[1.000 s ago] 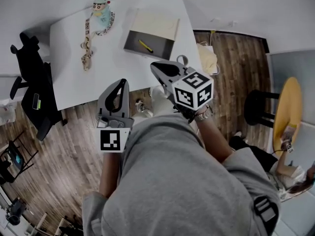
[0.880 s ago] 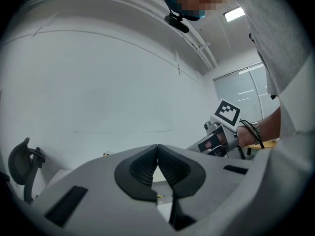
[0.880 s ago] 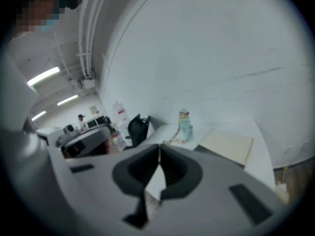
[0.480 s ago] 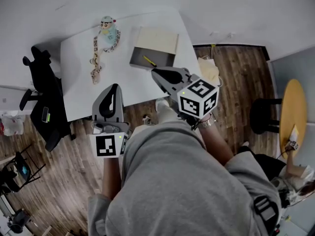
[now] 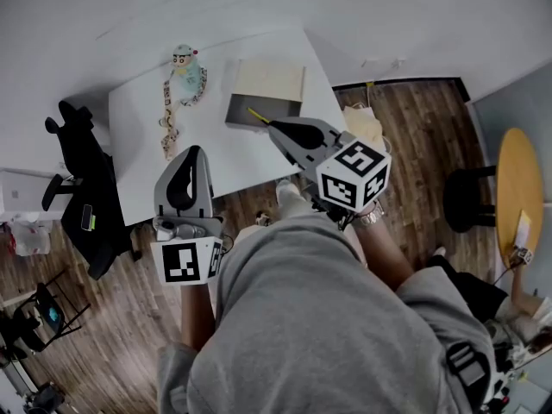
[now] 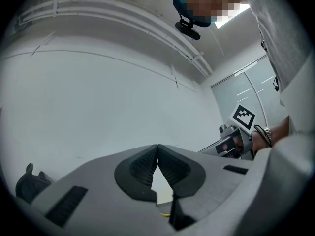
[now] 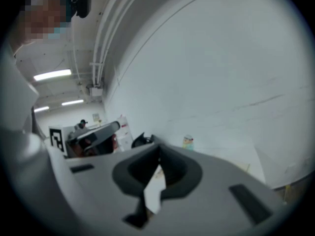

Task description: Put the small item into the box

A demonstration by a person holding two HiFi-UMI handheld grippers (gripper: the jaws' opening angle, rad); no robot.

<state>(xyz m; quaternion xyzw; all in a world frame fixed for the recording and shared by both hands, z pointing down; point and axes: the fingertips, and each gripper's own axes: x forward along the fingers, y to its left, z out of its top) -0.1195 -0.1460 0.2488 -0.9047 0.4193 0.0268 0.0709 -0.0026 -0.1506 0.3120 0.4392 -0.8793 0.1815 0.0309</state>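
The small item [image 5: 256,115], a single slim yellow stick, lay inside the dark grey half of the one box [image 5: 241,108], close to that half's front edge. The box stood open, and its pale beige lid [image 5: 270,80] lay flat just behind the dark half. Both rested toward the far right of a white table [image 5: 246,160].

The right gripper [image 5: 271,126] was held above the table's near edge, and its tip showed in the head view just beside the yellow stick and over the box's front rim; how high it hung could not be told. Its jaws were together at the tip with nothing between them. Its cube [image 5: 353,174] bore black-and-white square marker patterns, not letters.

The left gripper [image 5: 191,151] was held well apart from the box, over the table's near left part. Its jaws also met at the tip and were empty. One black-and-white square marker [image 5: 187,262] faced the head camera.

On the far left of the table stood one small cartoon figurine [image 5: 183,61], and one long patterned strap [image 5: 169,115] ran from beside it toward the near side.

Off the table, on the wood floor, were one black office chair [image 5: 84,169] at the left, and one black stool [image 5: 467,202] and one round yellow table [image 5: 517,188] at the right.
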